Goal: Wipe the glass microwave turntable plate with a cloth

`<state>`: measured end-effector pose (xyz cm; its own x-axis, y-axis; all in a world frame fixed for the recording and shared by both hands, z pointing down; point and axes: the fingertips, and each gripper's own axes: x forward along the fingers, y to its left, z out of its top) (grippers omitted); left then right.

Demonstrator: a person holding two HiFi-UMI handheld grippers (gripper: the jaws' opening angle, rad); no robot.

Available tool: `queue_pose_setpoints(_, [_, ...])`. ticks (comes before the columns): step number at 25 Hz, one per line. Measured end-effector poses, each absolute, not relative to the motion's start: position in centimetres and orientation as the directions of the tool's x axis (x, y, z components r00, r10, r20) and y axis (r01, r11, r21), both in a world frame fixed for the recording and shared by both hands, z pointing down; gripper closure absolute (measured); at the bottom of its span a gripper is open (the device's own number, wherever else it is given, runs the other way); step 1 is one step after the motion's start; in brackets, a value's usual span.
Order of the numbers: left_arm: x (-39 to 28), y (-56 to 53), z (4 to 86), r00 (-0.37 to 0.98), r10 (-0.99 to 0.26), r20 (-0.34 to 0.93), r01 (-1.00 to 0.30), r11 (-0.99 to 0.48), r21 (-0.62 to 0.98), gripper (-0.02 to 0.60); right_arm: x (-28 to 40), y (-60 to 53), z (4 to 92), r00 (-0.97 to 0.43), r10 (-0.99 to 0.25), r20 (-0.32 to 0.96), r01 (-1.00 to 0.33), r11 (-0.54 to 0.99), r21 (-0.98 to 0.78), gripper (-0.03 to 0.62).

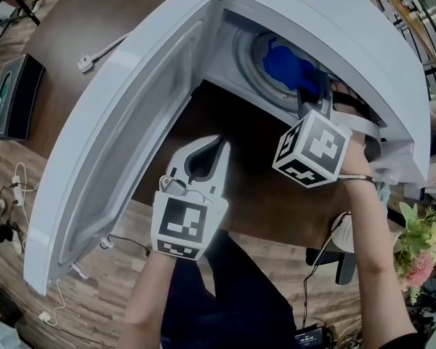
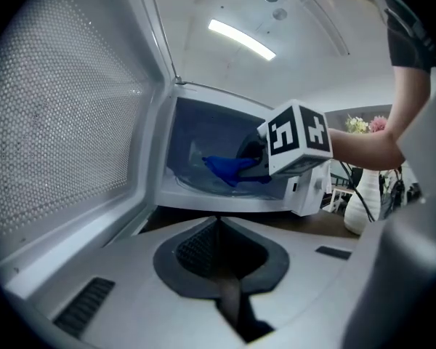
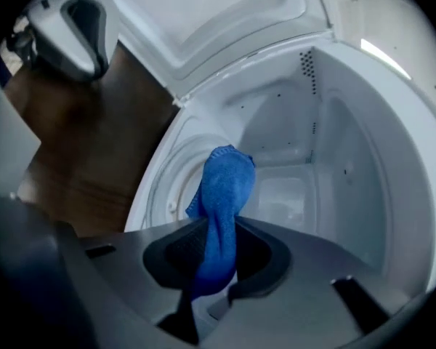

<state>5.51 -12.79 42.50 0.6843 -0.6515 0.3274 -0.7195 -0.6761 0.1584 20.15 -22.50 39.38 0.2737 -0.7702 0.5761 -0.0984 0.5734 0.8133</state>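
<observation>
1. Blue cloth (image 3: 221, 195) is pinched between the jaws of the right gripper (image 3: 219, 233), and its loose end sticks out past the fingertips.
2. That gripper reaches into the cavity of the white microwave (image 1: 334, 20), whose door (image 1: 123, 129) stands swung wide open.
3. The glass turntable plate (image 1: 245, 55) lies on the cavity floor beneath the cloth; whether cloth and glass touch cannot be told.
4. The left gripper (image 2: 218, 222) is outside the microwave, over the brown wooden table (image 1: 240, 187) in front of the opening. Its jaws are pressed together with nothing between them.
5. A white plug (image 1: 85, 64) lies on the table on the far side of the door.
</observation>
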Motion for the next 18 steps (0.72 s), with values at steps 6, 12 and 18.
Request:
queue_pose_setpoints(6, [5.0,-12.8,42.7,0.680,-0.653,0.333,-0.723,-0.671,0.162,0.568,16.2,-21.2,38.2,0.102,-0.789,0.606,-0.172,0.586,0.792,0.523])
queue_pose_setpoints(12, [4.7,-12.9,42.6,0.679,-0.654,0.332,-0.725,-0.668,0.167,0.568,12.8,-19.4,39.2,-0.046,-0.674,0.737,-0.318,0.709,0.629,0.523])
queue_pose_setpoints(18, [5.0,-12.9,42.4,0.682,-0.656,0.325,-0.724,-0.669,0.169,0.568,13.3,-20.2,41.8,0.021,-0.643,0.766,-0.259,0.736,0.625,0.525])
